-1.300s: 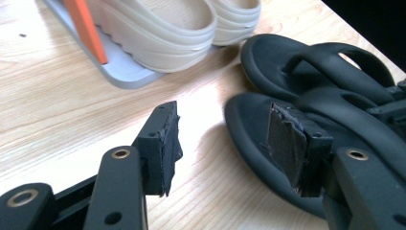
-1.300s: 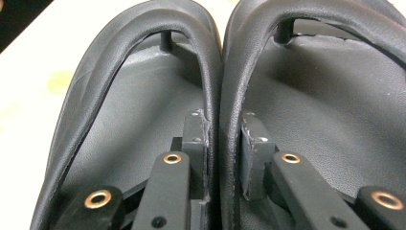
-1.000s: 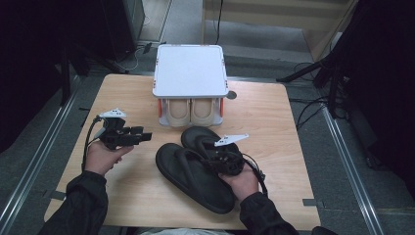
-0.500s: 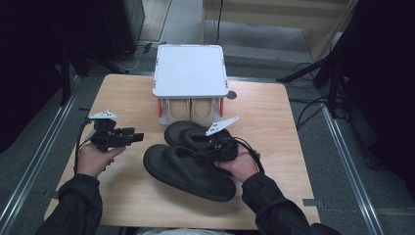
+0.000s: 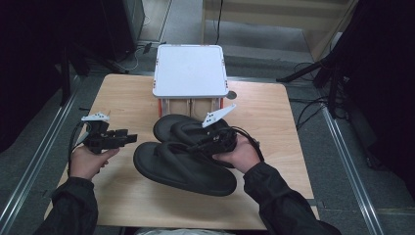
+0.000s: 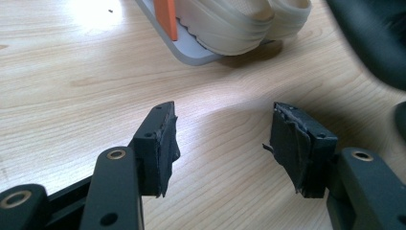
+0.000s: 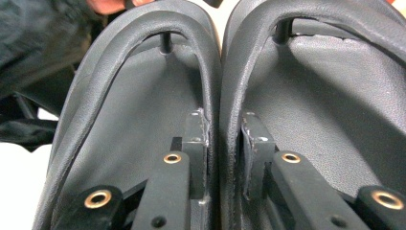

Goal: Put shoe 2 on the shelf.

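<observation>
Right tool [image 5: 208, 142] pinches both black sandals' [image 5: 186, 166] straps, palm-up; left tool [image 5: 128, 139] level, agape, empty.

I see my two arms in dark, puffy sleeves [image 5: 274, 196] that end at the wrists. My left tongs [image 5: 128, 139] are black, with a black cable looping off the back and a small grey three-cornered plate on top. My right tongs [image 7: 224, 143] are black too, with the same grey plate. Up close, each black jaw has shiny round brass-coloured screws, and the soft black pads [image 6: 165, 143] look worn and ragged.
</observation>
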Motion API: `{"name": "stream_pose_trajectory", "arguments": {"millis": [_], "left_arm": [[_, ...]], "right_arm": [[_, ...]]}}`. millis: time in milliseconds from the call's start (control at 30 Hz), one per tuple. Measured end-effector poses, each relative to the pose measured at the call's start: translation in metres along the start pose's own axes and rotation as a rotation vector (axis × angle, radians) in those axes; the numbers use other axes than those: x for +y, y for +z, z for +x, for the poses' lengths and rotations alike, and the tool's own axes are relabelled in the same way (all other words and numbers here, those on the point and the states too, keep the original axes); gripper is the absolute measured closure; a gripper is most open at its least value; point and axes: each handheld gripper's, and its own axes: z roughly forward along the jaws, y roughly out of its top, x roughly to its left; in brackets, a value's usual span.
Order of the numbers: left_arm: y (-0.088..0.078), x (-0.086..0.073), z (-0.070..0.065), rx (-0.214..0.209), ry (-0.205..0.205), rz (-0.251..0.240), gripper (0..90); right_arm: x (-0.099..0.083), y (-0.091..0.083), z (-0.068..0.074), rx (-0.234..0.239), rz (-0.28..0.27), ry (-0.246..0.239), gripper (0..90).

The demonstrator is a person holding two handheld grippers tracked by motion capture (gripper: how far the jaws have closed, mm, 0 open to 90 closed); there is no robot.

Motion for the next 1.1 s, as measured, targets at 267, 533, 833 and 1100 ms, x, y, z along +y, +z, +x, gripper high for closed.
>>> {"name": "stream_pose_trajectory", "arguments": {"millis": [267, 533, 833, 1100], "left_arm": [[-0.003, -0.003, 0.002, 0.009, -0.003, 0.002, 43.0], [-0.005, -0.005, 0.002, 0.009, -0.008, 0.001, 42.9], [-0.005, -0.005, 0.002, 0.011, -0.006, -0.005, 42.8], [-0.005, -0.005, 0.002, 0.010, -0.003, -0.004, 42.8]], "right_arm": [[0.027, -0.021, 0.002, 0.004, -0.011, -0.022, 76.9], [0.058, -0.037, 0.001, 0.000, -0.008, -0.006, 77.0], [0.089, -0.048, -0.009, -0.071, -0.042, 0.029, 77.0], [0.114, -0.047, -0.041, -0.195, -0.064, 0.130, 77.0]]}}
